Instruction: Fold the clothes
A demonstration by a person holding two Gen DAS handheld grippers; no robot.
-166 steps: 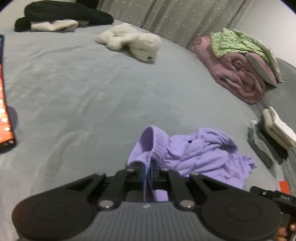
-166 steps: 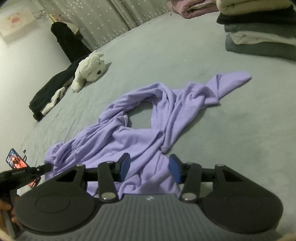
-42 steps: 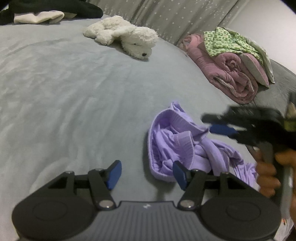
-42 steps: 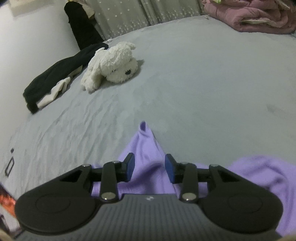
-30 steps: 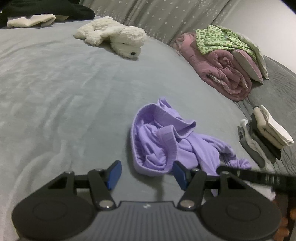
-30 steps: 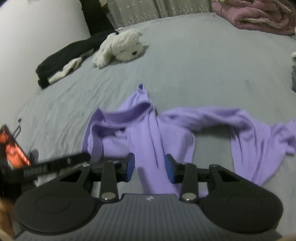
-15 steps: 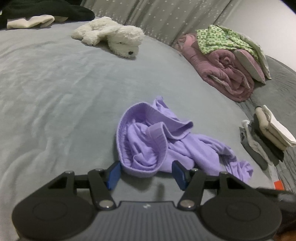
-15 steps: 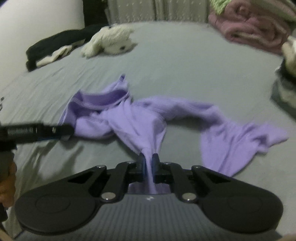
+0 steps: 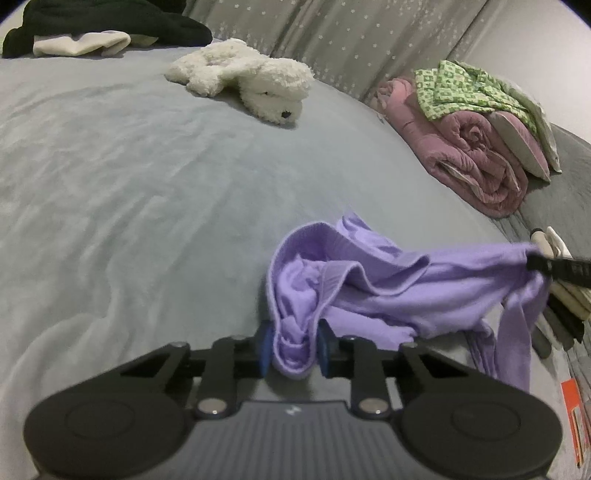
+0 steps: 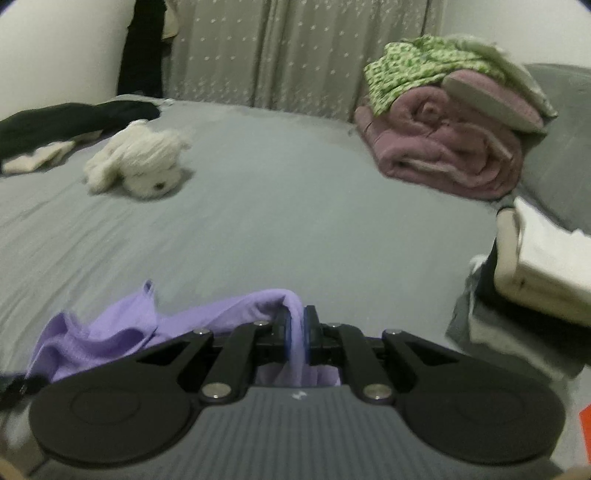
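Left gripper (image 9: pixel 291 347) closing on purple garment (image 9: pixel 388 291) hem

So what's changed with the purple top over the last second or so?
The right gripper has shut on the purple top and lifted that part off the bed. The left gripper is closing on its ribbed edge. The plush dog and pink blanket lie as before.

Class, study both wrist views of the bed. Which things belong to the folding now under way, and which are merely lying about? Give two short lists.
In use:
- purple garment
- left gripper, jaws closing on its bunched ribbed hem
- right gripper, shut on another part

Lying about:
- white plush dog
- black clothing
- pink blanket
- green patterned cloth
- folded stack
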